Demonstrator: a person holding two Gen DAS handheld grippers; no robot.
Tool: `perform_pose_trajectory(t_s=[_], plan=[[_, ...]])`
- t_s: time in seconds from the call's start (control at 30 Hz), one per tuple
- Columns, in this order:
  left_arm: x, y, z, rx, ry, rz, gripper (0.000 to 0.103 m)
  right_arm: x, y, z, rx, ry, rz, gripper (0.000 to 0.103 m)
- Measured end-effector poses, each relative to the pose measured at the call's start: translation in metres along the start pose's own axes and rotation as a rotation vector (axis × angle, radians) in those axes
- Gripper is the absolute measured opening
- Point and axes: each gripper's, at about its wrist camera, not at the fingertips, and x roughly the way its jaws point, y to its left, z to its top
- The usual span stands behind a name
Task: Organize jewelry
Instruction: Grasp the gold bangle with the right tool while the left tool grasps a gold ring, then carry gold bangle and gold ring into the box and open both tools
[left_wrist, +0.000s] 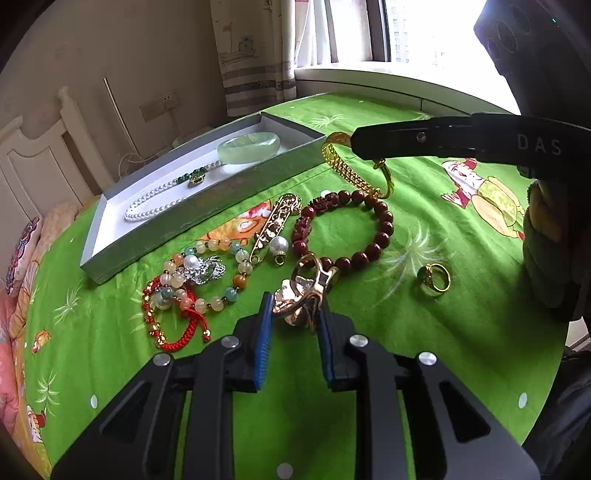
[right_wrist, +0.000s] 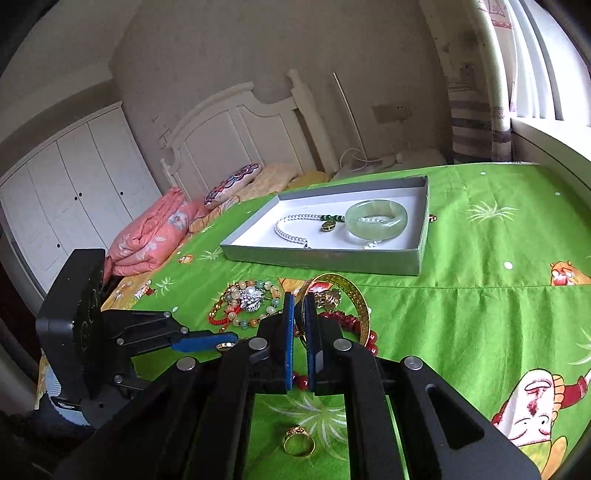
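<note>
Both grippers hold jewelry, mid-transfer toward the box.
Left gripper (left_wrist: 295, 306) fingers clamp a rose-gold ring (left_wrist: 301, 295); right gripper (right_wrist: 299, 314) fingers pinch the gold bangle (right_wrist: 351, 295). Next, probably carry each over the grey box (right_wrist: 325, 254) and release.

Bench cloth (left_wrist: 424, 332): bright green, printed with pale grass sprigs, white dots and cartoon figures in red, yellow and white. Tray (right_wrist: 421, 236): grey walls, white lining. Inside it, bangle (right_wrist: 376, 218): translucent pale green; necklace (right_wrist: 291, 221): white pearls with dark green beads. Left claw (left_wrist: 295, 314): black frame, blue pads. Bead bracelet (left_wrist: 373, 229) ahead of it: dark red. Ring (left_wrist: 436, 278) to its right: gold with green stone.
</note>
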Motion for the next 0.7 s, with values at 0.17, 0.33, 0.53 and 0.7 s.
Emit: perform_pose_trajectory(t_s=[0.17, 0.33, 0.53, 0.7], plan=[[-0.015, 0.005, -0.001, -0.048, -0.063, 0.004, 0.022, -0.003, -0.003, 0.0, 0.008, -0.011, 0.01, 0.007], [-0.029, 0.017, 0.002, -0.103, -0.101, 0.002, 0.022, -0.007, 0.0, -0.001, -0.009, -0.03, 0.011, 0.007], [-0.035, 0.027, 0.007, -0.115, -0.106, 0.056, 0.022, -0.01, 0.001, -0.001, -0.013, -0.041, 0.007, 0.007], [-0.033, 0.037, 0.014, -0.139, -0.098, 0.096, 0.022, -0.011, 0.003, 0.003, -0.021, -0.049, 0.004, 0.007]])
